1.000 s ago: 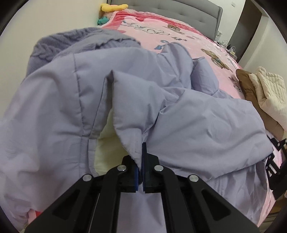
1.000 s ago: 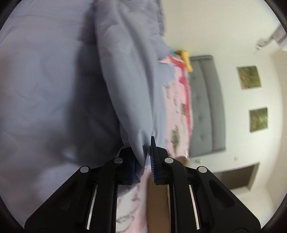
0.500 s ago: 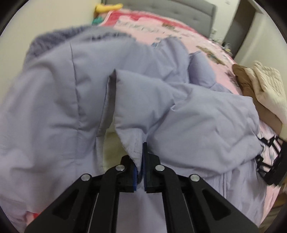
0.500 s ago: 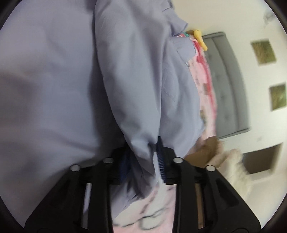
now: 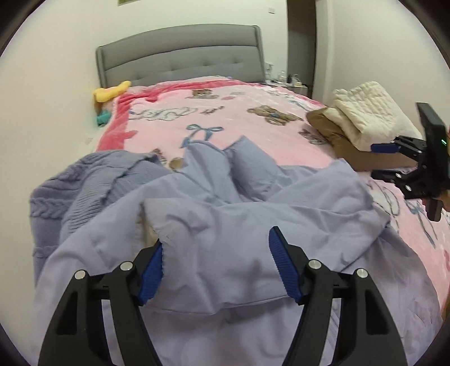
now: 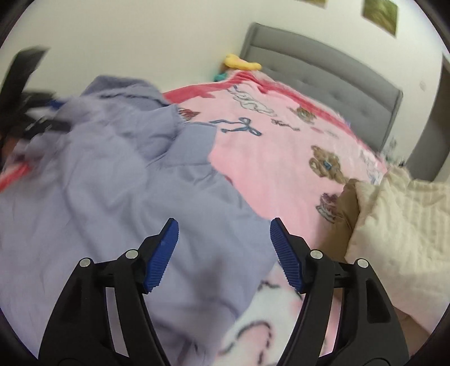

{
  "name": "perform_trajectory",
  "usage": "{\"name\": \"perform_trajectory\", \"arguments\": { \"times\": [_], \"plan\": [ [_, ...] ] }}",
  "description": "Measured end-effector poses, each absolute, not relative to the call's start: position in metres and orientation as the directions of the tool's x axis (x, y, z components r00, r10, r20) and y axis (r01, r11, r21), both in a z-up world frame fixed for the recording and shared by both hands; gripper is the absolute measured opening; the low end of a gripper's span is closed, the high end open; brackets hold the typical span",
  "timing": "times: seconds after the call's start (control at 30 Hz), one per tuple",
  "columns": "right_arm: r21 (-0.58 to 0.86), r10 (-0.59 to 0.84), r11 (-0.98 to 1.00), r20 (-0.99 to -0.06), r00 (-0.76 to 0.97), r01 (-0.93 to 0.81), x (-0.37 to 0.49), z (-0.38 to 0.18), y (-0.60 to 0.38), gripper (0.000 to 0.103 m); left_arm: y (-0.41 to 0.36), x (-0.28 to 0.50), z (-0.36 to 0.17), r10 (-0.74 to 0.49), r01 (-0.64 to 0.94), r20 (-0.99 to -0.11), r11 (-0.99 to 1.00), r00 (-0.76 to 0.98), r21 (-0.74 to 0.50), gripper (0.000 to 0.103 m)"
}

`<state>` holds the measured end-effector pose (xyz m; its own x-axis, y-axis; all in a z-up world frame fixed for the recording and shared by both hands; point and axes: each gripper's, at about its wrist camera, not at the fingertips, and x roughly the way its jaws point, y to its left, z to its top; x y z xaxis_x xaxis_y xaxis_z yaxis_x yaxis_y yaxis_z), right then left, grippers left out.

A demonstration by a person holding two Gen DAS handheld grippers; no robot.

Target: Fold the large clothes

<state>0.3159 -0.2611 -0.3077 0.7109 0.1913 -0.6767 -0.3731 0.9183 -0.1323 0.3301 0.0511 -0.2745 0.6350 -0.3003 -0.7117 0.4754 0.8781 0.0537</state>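
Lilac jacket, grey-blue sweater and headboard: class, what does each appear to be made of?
Lilac jacket: smooth matte woven shell, probably padded, puffing in soft folds. Grey-blue sweater: chunky knit, with visible cable ribs. Headboard: grey upholstery, seemingly fabric, button-tufted.

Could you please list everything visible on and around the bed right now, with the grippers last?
Jacket: one, lilac, crumpled on the near part of the bed.
Knitted sweater: one, grey-blue, left of the jacket.
Blanket: one, pink with bears, covering the bed.
Folded clothes: two, cream on brown, at the right edge.
Plush toy: one, yellow, by the headboard.
Headboard: one, grey.
Wall pictures: two, greenish.
Left gripper: jaws opening, nothing pinched.
Right gripper: jaws opening, nothing pinched.
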Motion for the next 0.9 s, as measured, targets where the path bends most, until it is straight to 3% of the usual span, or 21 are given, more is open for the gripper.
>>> {"name": "perform_trajectory", "arguments": {
  "times": [0.2, 0.33, 0.4, 0.47, 0.63, 0.9],
  "plan": [
    [-0.151, 0.146, 0.929, -0.690, 0.709, -0.339, 0.330, -0.316, -0.257, 0.065, 0.087, 0.304, -0.280, -0.181, 0.389, -0.734, 0.913, 0.655, 0.121, 0.069],
    [-0.123, 0.139, 0.938, -0.724, 0.676, -0.325, 0.334, -0.327, -0.262, 0.064, 0.086, 0.297, -0.268, -0.259, 0.424, -0.709, 0.904, 0.656, 0.061, 0.069],
    [-0.090, 0.154, 0.943, -0.737, 0.658, -0.321, 0.338, -0.334, -0.266, 0.058, 0.067, 0.310, -0.271, -0.307, 0.489, -0.722, 0.871, 0.620, 0.050, 0.072],
    [-0.028, 0.182, 0.950, -0.758, 0.626, -0.311, 0.347, -0.342, -0.271, 0.044, 0.049, 0.331, -0.281, -0.325, 0.528, -0.758, 0.849, 0.565, 0.030, 0.076],
    [-0.011, 0.160, 0.957, -0.812, 0.561, -0.289, 0.368, -0.364, -0.271, 0.043, 0.050, 0.386, -0.324, -0.353, 0.444, -0.847, 0.882, 0.397, -0.160, 0.076],
    [-0.032, 0.116, 0.960, -0.858, 0.499, -0.279, 0.381, -0.394, -0.261, 0.044, 0.075, 0.389, -0.376, -0.410, 0.381, -0.867, 0.877, 0.282, -0.291, 0.076]
  ]
}}
